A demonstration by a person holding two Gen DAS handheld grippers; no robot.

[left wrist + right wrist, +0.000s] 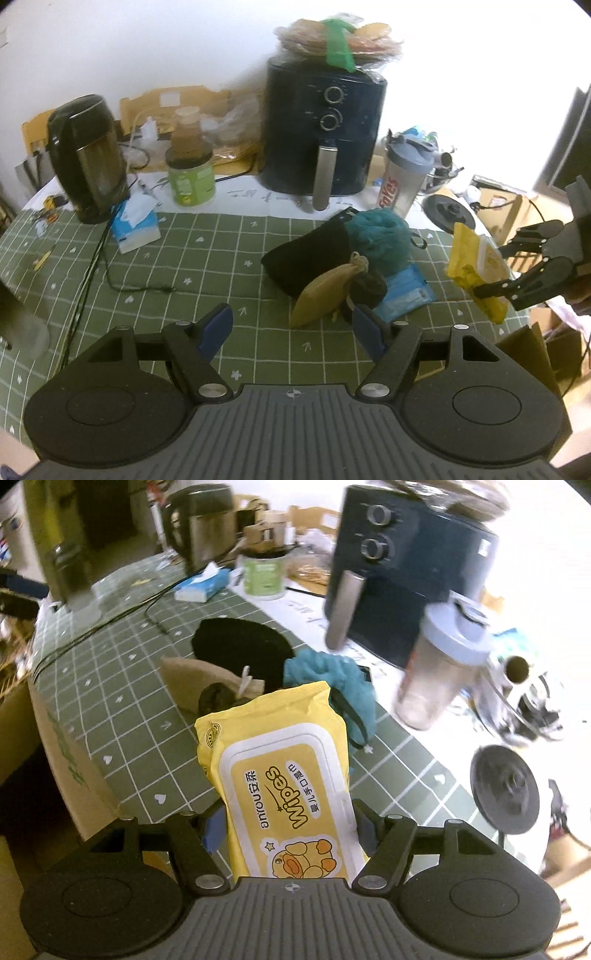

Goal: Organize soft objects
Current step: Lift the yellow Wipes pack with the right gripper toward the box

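Gripping a soft yellow wipes packet (284, 775) aloft beyond the worktop's (207, 266) right edge, the right claw (286, 830) seems to carry it toward the pile: black pouch (306, 254), teal mesh sponge (380, 236), tan drawstring bag (325, 291). The left claw (291, 328) gapes empty.

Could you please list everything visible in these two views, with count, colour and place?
wipes pack: 1, yellow, held above table's right edge
pouch: 1, black, table centre
bath pouf: 1, teal, behind pouch
drawstring bag: 1, tan, against pouch front
blue packet: 1, right of bag
tissue pack: 1, blue-white, by kettle
kettle: 1, black-steel, back left
jar: 1, green label, back
air fryer: 1, dark, back centre
shaker bottle: 1, grey lid, right of fryer
tablecloth: 1, green grid
left hand-held gripper: open, empty
right hand-held gripper: shut on wipes pack
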